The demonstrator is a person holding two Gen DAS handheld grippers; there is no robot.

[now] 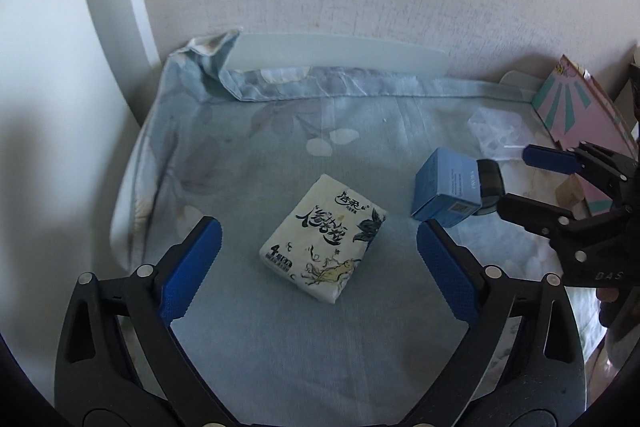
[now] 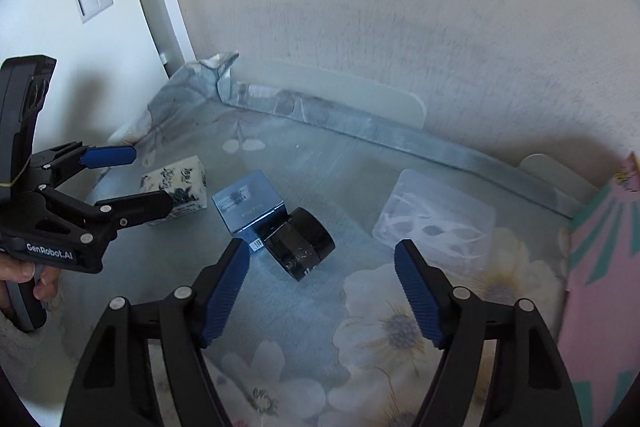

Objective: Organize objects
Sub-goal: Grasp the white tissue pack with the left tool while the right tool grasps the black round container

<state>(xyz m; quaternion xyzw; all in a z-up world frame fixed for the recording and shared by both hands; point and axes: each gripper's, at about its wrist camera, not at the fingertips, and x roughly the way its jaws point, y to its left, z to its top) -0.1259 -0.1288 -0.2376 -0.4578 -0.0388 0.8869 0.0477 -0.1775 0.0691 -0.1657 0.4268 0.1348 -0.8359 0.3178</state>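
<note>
A white tissue pack (image 1: pixel 324 243) with black brush lettering lies flat on the pale blue floral cloth (image 1: pixel 280 347). My left gripper (image 1: pixel 318 233) hangs over it, open, its blue pads (image 1: pixel 192 267) wide apart on either side and clear of it. To the right a small blue box (image 1: pixel 444 187) lies against a black jar (image 1: pixel 490 187) on its side. In the right wrist view the black jar (image 2: pixel 304 243) lies just ahead of my right gripper (image 2: pixel 322 247), which is open and not pressing on it. The blue box (image 2: pixel 248 203) and tissue pack (image 2: pixel 180 187) sit further left.
A clear plastic box (image 2: pixel 436 223) rests on the cloth to the right of the jar. A pink carton (image 2: pixel 600 267) stands at the right edge. The wall and a white panel (image 1: pixel 340 55) close off the back. A hand (image 2: pixel 24 275) holds the left gripper.
</note>
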